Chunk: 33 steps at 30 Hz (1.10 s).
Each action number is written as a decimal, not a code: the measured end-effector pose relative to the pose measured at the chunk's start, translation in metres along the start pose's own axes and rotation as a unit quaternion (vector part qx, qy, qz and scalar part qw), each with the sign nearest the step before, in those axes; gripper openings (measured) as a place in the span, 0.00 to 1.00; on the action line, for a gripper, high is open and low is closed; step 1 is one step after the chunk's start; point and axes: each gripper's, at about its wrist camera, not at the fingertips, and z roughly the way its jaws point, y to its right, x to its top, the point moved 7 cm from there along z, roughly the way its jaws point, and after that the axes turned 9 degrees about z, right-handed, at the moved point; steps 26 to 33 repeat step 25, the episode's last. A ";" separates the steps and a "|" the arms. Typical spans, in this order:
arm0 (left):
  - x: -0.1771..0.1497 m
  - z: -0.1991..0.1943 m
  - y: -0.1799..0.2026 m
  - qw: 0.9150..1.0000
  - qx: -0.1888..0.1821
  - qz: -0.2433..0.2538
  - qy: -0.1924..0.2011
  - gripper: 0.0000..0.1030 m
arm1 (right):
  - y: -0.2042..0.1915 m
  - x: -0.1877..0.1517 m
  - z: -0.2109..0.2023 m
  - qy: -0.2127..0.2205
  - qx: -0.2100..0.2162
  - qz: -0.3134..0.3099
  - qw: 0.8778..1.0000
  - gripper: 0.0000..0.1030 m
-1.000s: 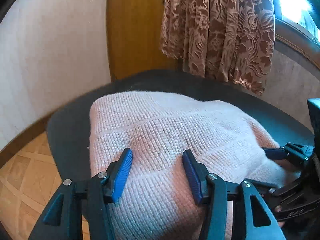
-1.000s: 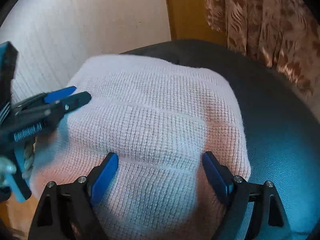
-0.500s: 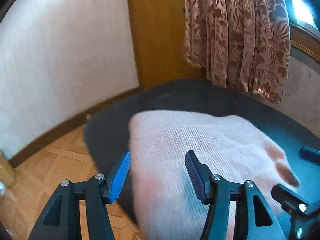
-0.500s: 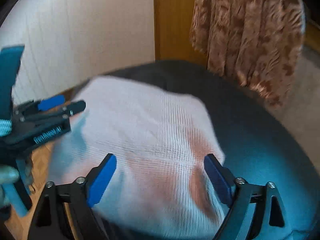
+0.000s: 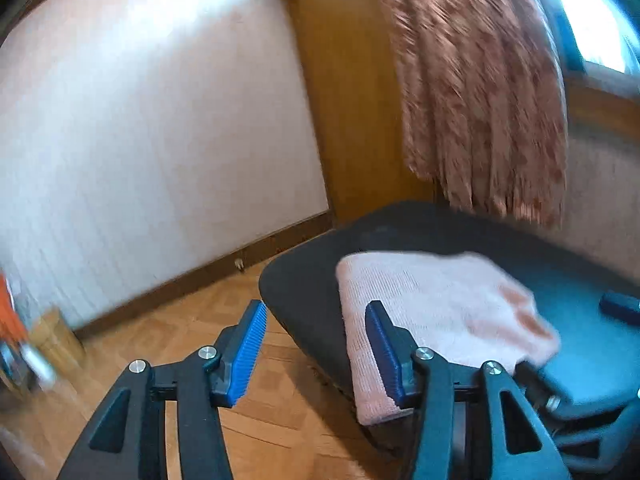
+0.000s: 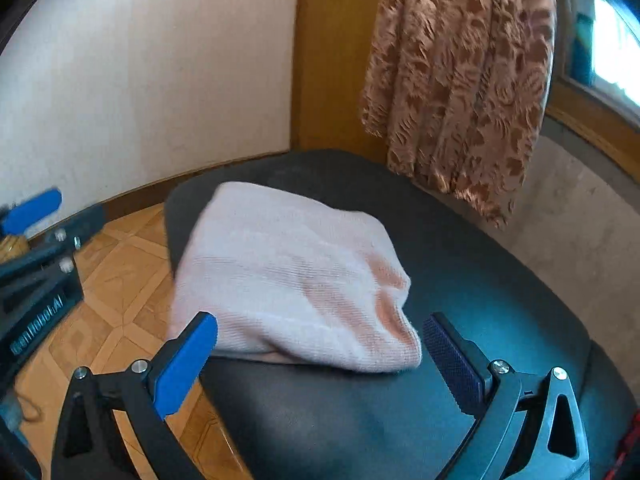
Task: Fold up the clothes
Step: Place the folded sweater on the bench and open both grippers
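Lying folded into a thick, roughly square bundle, the pale pink knitted garment (image 6: 292, 276) sits on the black padded seat (image 6: 460, 248) of a chair, toward the seat's left and front portion, with its left edge reaching the seat's rim. In the left wrist view the same garment (image 5: 436, 312) shows its folded layers along the near-left side, where they hang just over the seat's (image 5: 304, 300) edge.

The right gripper (image 6: 320, 364) hangs above the front of the seat, its jaws spread wide and holding nothing; the blue pads (image 6: 186, 364) stand to either side of the bundle's near edge, apart from it. The left gripper (image 5: 316, 352) is off to the left of the chair, jaws likewise wide apart and empty. Through its camera the gap between the fingers frames the seat's left rim and the parquet floor (image 5: 168, 320) below, while the right-hand finger overlaps the garment's near corner in the picture; whether it touches the cloth cannot be told. From the right wrist camera the left gripper (image 6: 36, 240) appears at the far left, over the floor and clear of the garment.

Behind the chair are a pale wall (image 6: 140, 80), a wooden panel (image 6: 332, 60) and a brown patterned curtain (image 6: 460, 80); a bright window (image 5: 592, 20) lies at the upper right. The left view is blurred.
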 end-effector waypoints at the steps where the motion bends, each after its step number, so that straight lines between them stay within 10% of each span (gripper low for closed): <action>1: -0.002 -0.002 -0.002 1.000 -0.021 -0.013 -0.010 0.51 | -0.003 -0.002 -0.007 0.004 0.000 -0.007 1.000 1.00; 33: -0.040 -0.024 0.004 0.999 -0.016 -0.030 -0.035 0.49 | -0.015 -0.035 -0.057 0.008 -0.020 -0.021 1.000 1.00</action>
